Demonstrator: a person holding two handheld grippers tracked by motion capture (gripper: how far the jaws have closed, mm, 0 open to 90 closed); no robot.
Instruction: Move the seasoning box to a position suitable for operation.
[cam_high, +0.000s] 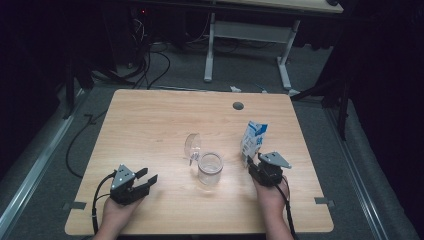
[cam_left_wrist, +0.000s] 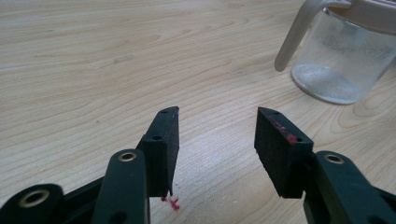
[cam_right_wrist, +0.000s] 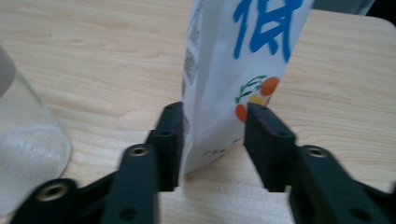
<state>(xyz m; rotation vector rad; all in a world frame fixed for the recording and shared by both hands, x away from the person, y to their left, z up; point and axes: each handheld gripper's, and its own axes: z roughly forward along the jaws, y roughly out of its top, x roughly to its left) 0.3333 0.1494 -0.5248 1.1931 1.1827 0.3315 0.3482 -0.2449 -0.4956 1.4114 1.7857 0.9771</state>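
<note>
white milk carton with blue lettering and a small orange fruit print (cam_right_wrist: 243, 70): stands upright on the right part of the light wooden table (cam_high: 150, 125), its base between the two black jaws of the right gripper (cam_high: 256, 165). in the right gripper view the left jaw lies against the carton's side; the right jaw sits just beside its printed face, contact there cannot be confirmed. whether the carton is clamped cannot be told. carton top folded closed in the high view (cam_high: 254, 137); contents not visible.

clear glass jar (cam_high: 210, 169): upright near the table's middle, just left of the carton and apart from it. appears empty, inner wall slightly clouded. a clear rounded lid with a pale handle (cam_high: 192, 146) stands tilted at the jar's far-left rim.

right hand (cam_high: 272, 192): comes in from the bottom edge, gripper pointing away toward the carton.

left gripper (cam_high: 147, 179): at the front left of the table, well apart from the jar, jaws released and spread with nothing between them, aimed right toward the jar. left hand (cam_high: 120, 210) grips it from below.
</note>
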